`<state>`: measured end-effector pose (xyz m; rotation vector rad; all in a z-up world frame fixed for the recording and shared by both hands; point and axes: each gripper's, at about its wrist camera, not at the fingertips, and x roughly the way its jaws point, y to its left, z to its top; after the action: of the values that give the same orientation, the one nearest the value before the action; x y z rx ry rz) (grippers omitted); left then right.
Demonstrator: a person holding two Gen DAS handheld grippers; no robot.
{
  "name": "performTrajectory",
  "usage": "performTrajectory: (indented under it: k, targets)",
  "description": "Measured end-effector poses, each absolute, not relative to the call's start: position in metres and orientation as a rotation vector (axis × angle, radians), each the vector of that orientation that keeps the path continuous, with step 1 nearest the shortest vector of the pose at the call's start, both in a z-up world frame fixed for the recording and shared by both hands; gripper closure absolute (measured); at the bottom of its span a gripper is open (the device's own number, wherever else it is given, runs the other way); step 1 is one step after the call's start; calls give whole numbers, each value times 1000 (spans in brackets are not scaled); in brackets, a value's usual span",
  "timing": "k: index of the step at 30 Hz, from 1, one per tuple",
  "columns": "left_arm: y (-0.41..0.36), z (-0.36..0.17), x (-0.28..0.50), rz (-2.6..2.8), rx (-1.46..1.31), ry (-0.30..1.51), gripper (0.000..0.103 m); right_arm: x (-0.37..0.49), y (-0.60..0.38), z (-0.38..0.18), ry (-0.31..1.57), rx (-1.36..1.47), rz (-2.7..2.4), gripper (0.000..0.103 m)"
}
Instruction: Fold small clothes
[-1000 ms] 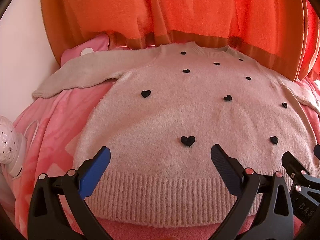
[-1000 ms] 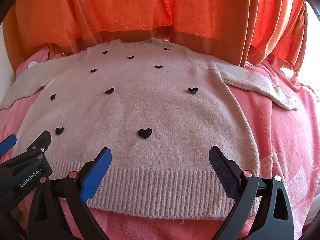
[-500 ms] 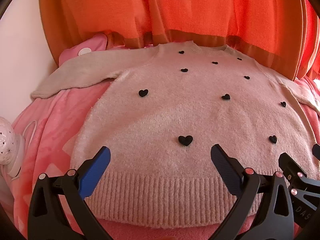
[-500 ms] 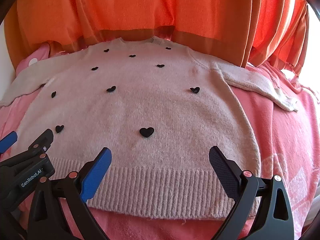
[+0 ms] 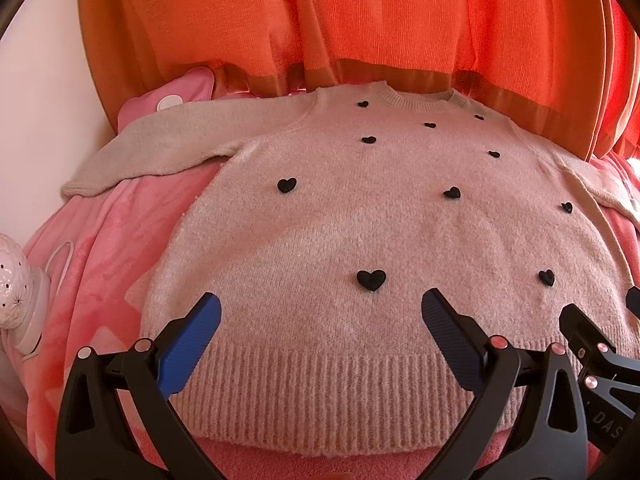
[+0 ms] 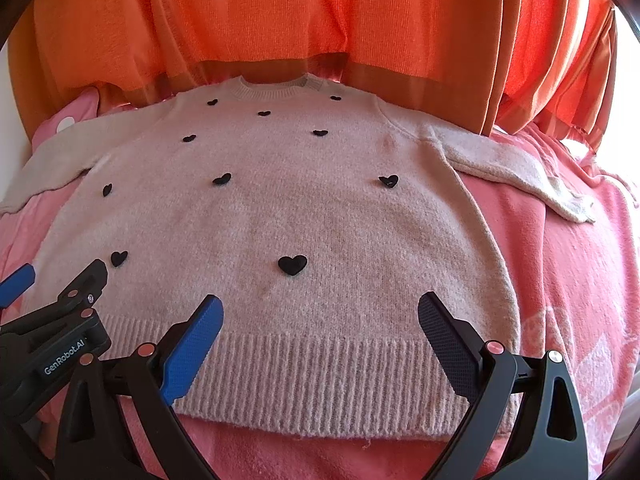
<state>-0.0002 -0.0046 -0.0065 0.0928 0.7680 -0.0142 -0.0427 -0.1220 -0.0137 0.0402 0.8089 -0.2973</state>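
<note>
A small pale pink knit sweater (image 5: 360, 232) with black hearts lies flat, front up, on a pink blanket (image 5: 100, 248), sleeves spread to both sides. It also shows in the right wrist view (image 6: 300, 208). My left gripper (image 5: 320, 332) is open and empty, hovering above the ribbed hem at its left half. My right gripper (image 6: 318, 332) is open and empty above the hem's right half. Each gripper shows at the edge of the other's view.
Orange curtains (image 5: 360, 20) hang right behind the sweater's collar. A white perforated lamp (image 5: 16, 280) with a cable stands at the left edge. A pink pillow (image 5: 168, 96) lies at the back left. A white wall (image 5: 40, 80) is on the left.
Both grippers have drifted slightly; the sweater sits a little lower and nearer in the views. Both stay open and nothing is held.
</note>
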Motion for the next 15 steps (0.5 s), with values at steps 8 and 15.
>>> performTrajectory:
  k: [8, 15]
  targets:
    - [-5, -7, -1, -14, 94, 766, 5, -43, -122, -14, 809, 40, -297, 7]
    - [-5, -7, -1, -13, 95, 765, 5, -43, -122, -14, 809, 38, -299, 7]
